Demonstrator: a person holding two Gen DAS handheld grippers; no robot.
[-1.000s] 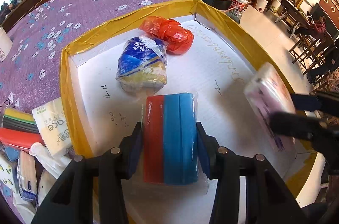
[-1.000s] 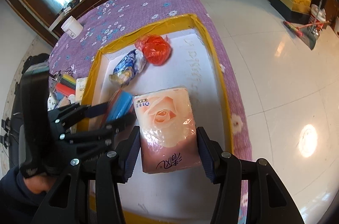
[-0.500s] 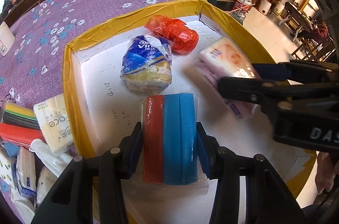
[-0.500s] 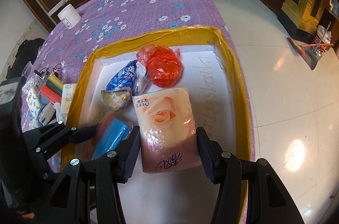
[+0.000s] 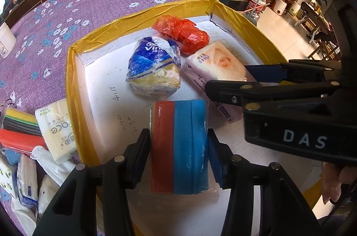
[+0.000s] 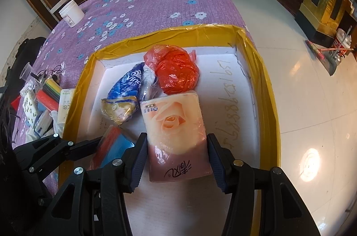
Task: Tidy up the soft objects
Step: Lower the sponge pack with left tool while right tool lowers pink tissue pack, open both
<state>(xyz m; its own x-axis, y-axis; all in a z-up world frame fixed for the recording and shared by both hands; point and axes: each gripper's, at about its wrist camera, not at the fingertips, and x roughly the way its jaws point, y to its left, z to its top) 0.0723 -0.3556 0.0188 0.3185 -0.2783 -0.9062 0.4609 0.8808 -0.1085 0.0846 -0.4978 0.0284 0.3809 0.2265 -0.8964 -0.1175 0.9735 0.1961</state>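
Left gripper (image 5: 178, 160): fingers just eased apart, straddling the red-and-blue wrapped sponge pack (image 5: 179, 146) on the floor of the yellow-rimmed white box (image 5: 73, 88), grip loosening or gone. Right gripper (image 6: 176, 160): fingers pinching the pink rose-print tissue pack (image 6: 176, 129), just beside the sponge pack, touching the crumpled red plastic bag (image 6: 176, 73). Risks: right fingers snagging the left gripper on withdrawal; soft wrap clinging, dragging either pack askew.
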